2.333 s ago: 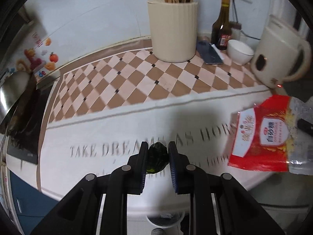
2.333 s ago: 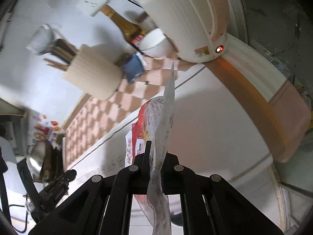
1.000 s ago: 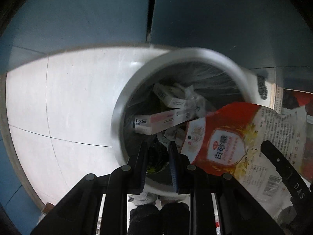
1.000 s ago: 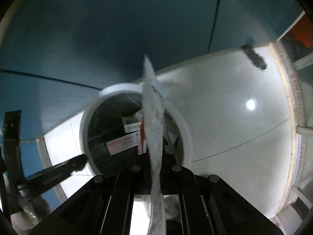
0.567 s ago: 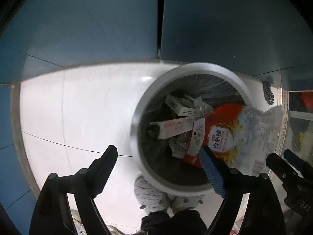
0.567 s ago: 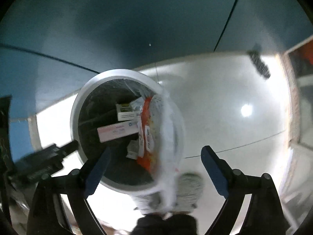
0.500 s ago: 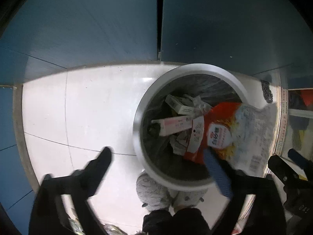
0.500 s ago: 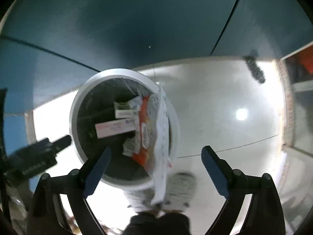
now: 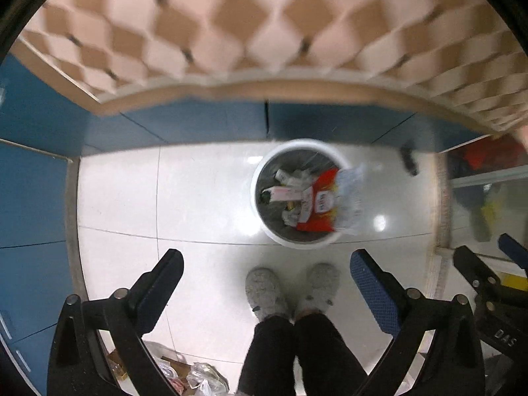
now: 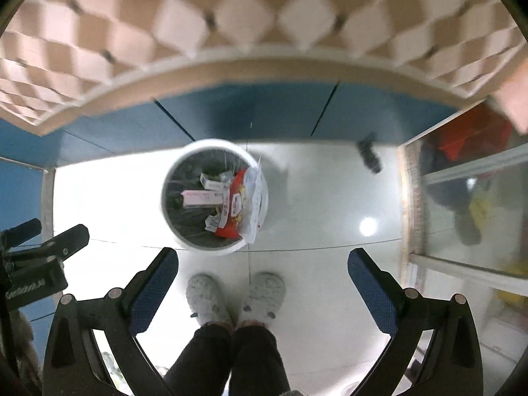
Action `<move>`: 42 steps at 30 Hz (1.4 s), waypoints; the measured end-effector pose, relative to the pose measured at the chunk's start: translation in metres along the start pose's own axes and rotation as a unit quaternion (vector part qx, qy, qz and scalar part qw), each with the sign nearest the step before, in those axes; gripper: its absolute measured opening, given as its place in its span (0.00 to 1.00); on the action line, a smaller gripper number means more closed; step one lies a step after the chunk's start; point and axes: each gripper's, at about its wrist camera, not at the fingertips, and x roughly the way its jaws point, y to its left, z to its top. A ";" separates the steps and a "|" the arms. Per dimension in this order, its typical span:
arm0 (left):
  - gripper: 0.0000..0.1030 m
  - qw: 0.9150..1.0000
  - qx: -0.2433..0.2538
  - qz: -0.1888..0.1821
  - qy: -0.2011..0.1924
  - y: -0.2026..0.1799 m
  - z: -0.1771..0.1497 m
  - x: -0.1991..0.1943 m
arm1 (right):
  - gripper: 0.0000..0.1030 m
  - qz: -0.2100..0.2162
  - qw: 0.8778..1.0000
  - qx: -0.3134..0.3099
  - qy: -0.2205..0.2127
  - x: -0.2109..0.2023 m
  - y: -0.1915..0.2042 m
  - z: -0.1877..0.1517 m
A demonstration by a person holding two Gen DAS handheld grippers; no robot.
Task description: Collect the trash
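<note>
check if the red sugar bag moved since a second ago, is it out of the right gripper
Yes. The red sugar bag now lies in the white bin, leaning over its rim; the right gripper, jaws just opened, stands empty high above it.

The checkered pink-and-tan countertop [image 9: 264, 26] above the round white trash bin [image 9: 264, 227] is smeared by motion, its pattern soft. Print on the red-and-clear plastic packet [image 9: 321, 203] leaning in the bin is too small to read, and so are the small white cartons [image 10: 201, 198] beside it. The person's dark-trousered legs [image 10: 231, 359] below the bin run off the bottom edge. Right of the bin, things behind the glass panel [image 10: 478, 217] are only dim, coloured shapes.
</note>
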 end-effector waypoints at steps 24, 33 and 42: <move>1.00 0.982 -0.018 -0.139 -0.127 0.022 -0.066 -0.378 | 1.00 0.154 0.981 -0.031 -0.113 -0.452 -0.006 -0.044; 1.00 0.975 -0.036 -0.170 -0.140 0.028 -0.083 -0.401 | 1.00 0.174 0.976 -0.047 -0.120 -0.479 0.006 -0.060; 1.00 0.977 -0.034 -0.160 -0.136 0.029 -0.085 -0.401 | 1.00 0.177 0.977 -0.040 -0.113 -0.476 -0.003 -0.060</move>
